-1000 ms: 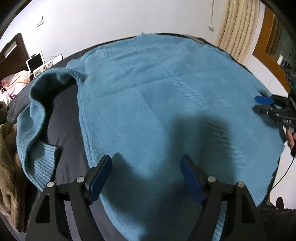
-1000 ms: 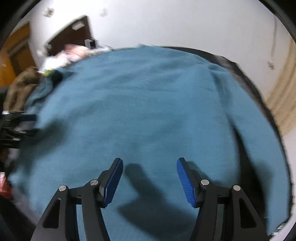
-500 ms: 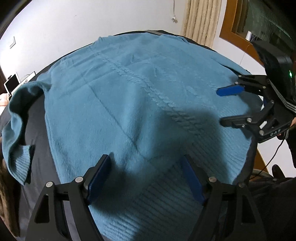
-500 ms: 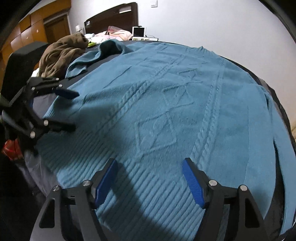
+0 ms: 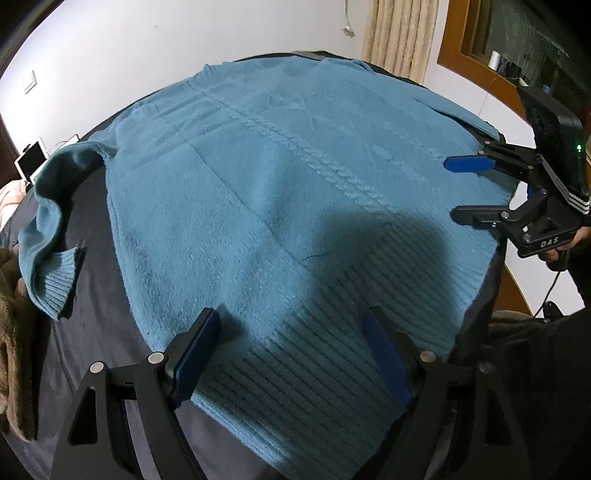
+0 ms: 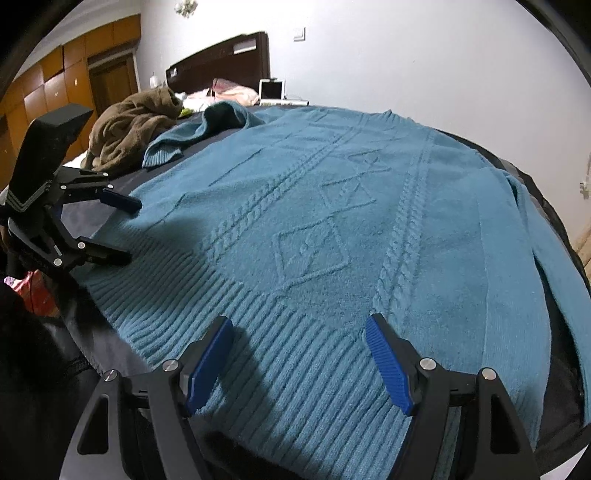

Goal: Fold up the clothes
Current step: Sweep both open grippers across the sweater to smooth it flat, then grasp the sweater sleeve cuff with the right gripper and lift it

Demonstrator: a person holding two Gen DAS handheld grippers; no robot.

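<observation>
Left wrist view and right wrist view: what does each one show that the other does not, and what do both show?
Only the left wrist view shows the beige curtain and the wooden window frame, and the right gripper, open over the hem.

Only the right wrist view shows the orange-brown wooden wardrobe, the dark wooden headboard and the left gripper, open at the hem's corner.

Both show the teal cable-knit sweater lying flat on the dark bedsheet, its crumpled sleeve, the brown fleece garment and the white wall.
</observation>
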